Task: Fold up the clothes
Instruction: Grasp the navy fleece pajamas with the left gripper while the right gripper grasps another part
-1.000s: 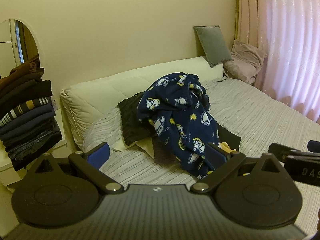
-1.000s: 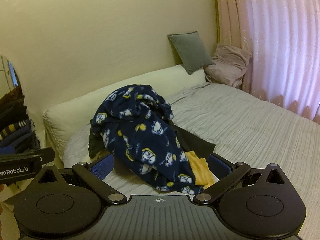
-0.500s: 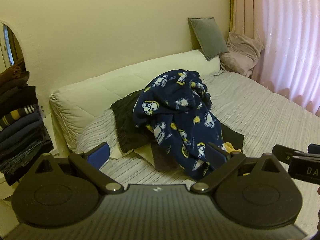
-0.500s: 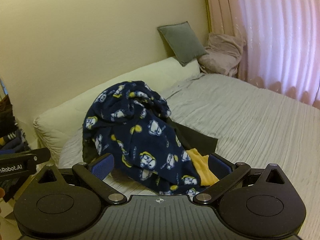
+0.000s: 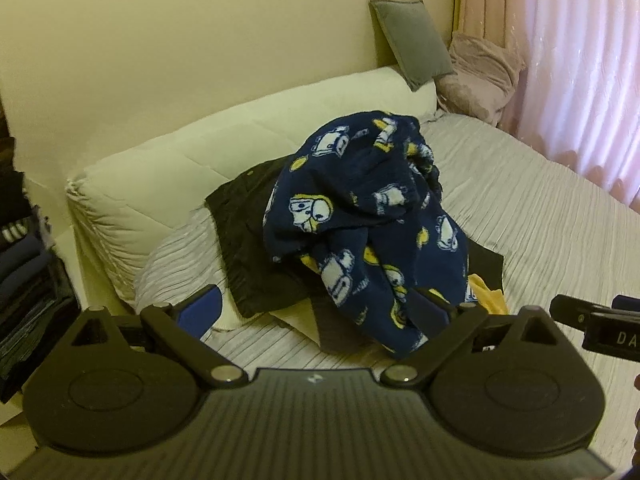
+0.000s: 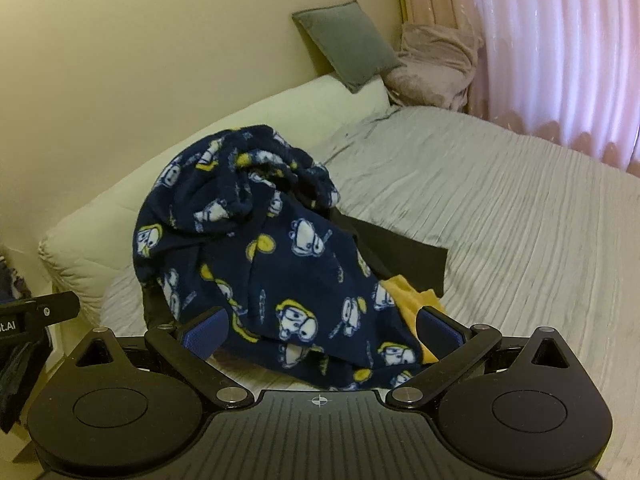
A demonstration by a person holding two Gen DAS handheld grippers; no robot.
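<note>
Left gripper (image 5: 314,314) and right gripper (image 6: 322,330): jaws spread wide, both empty. The navy fleece garment (image 5: 368,232) lies heaped on the bed (image 5: 540,216) at 12 o'clock from both cameras, untouched. It covers most of a black garment (image 5: 244,240); only a corner of a yellow cloth (image 6: 412,298) shows. A folded stack (image 5: 24,280) at 9 o'clock is cut off by the frame edge.

A navy fleece (image 6: 256,248) printed with white and yellow cartoon figures is seen; beside the fleece, a yellow garment (image 6: 412,300) and black cloth (image 5: 248,248) are shown on grey striped bedding (image 6: 520,216).
</note>
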